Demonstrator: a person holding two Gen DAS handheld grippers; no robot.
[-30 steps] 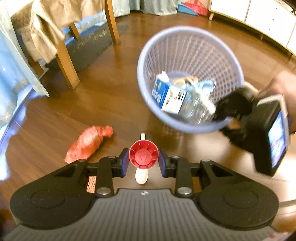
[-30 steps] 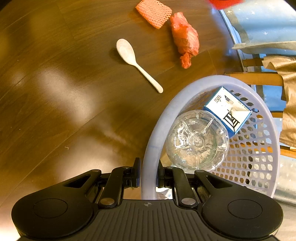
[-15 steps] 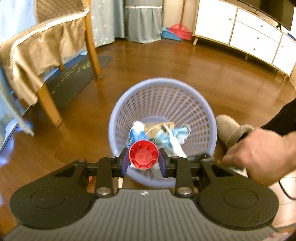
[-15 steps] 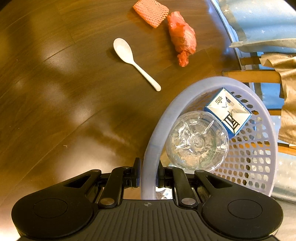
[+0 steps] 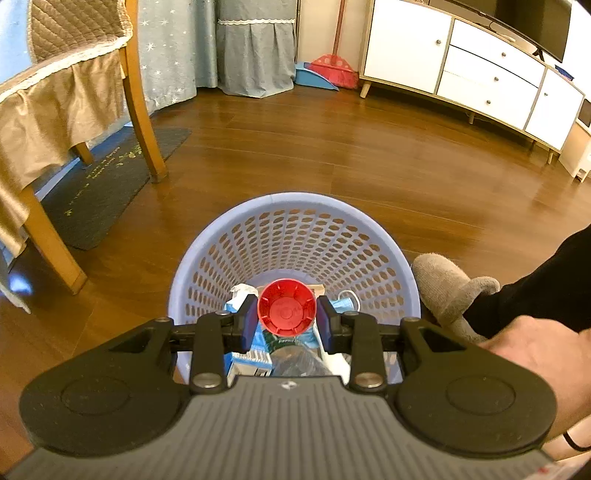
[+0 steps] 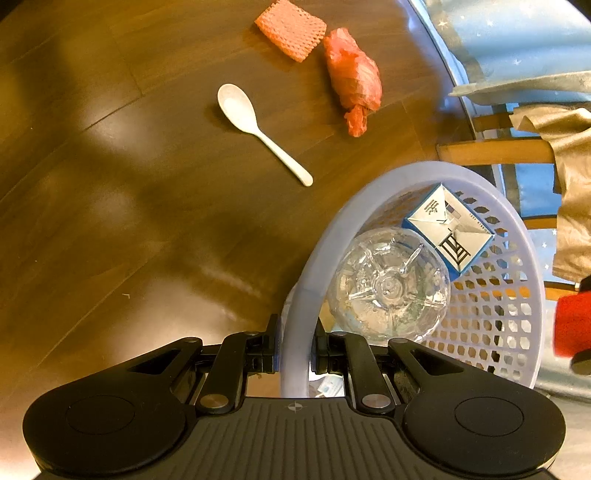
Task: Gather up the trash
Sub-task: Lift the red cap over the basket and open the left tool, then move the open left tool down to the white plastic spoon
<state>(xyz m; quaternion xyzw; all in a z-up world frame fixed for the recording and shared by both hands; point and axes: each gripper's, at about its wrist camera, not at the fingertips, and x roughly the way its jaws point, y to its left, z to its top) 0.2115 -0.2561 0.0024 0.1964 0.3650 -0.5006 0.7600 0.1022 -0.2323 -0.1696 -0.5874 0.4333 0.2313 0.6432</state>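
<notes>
Floor: brown wood boards (image 5: 332, 155), shiny, with a dark mat (image 5: 103, 184) under a chair (image 5: 140, 110) that wears a tan cover.
Room: white drawers (image 5: 480, 77) on the far wall, star curtains (image 5: 255, 48), a red broom (image 5: 334, 66).
Basket: the purple basket (image 5: 295, 236) sits on the floor, next to a grey slipper (image 5: 443, 288).
In the basket: a clear bottle (image 6: 388, 284) and a blue and white carton (image 6: 450, 229).
Left tongs: the left gripper (image 5: 287, 312) squeezes a red cap (image 5: 287, 312) tight, right over the basket.
Right tongs: the right gripper (image 6: 294, 350) pinches the basket's rim.
Still on the floor: a white spoon (image 6: 255, 125), a red bag (image 6: 352, 79) and an orange net (image 6: 290, 29), all outside the basket.
What changed: a second ago the cap hung over the spoon, off to the side of the basket; now it is above the basket. The right tongs stayed put.
</notes>
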